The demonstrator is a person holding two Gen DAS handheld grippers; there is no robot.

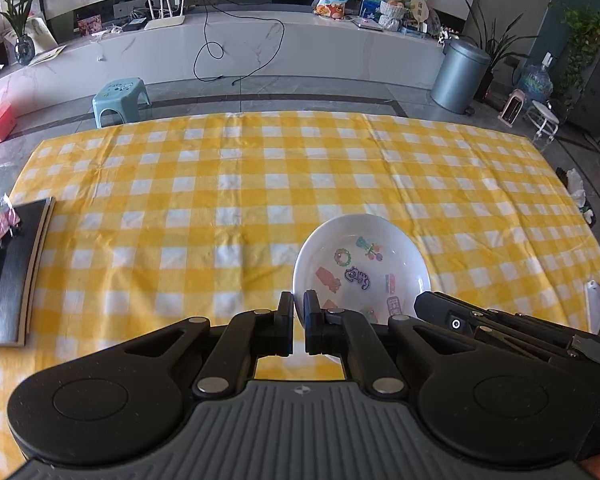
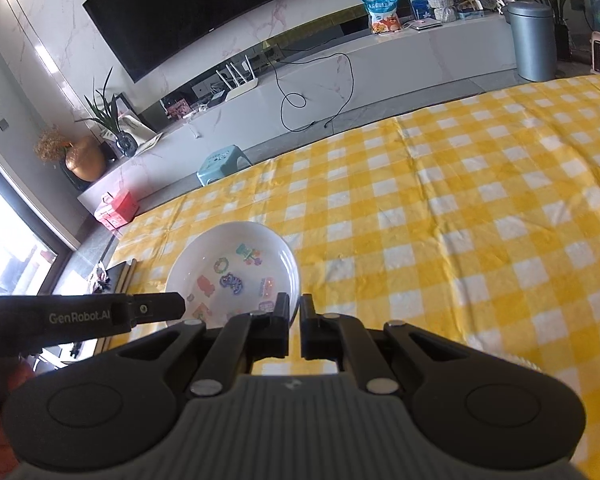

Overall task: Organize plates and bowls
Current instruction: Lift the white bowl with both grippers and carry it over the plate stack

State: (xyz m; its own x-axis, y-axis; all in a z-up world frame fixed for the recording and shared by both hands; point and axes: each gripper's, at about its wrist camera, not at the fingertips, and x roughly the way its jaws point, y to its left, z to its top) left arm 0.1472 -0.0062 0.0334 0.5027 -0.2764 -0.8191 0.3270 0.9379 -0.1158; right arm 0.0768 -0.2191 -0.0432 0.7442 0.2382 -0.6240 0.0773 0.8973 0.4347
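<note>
A white bowl [image 1: 362,258] with bright cartoon stickers inside hangs above the yellow checked cloth [image 1: 228,200] covering the worktop. It is round, with no long axis, its mouth facing up and tipped slightly. The left claw [image 1: 299,312] is pinched tight on one side of the rim, and the right claw [image 2: 294,314] is clamped on the opposite side.

Bright daylight, seemingly from the window [image 2: 8,248] at left; fisheye bends edges, corners vignette darkly.
</note>
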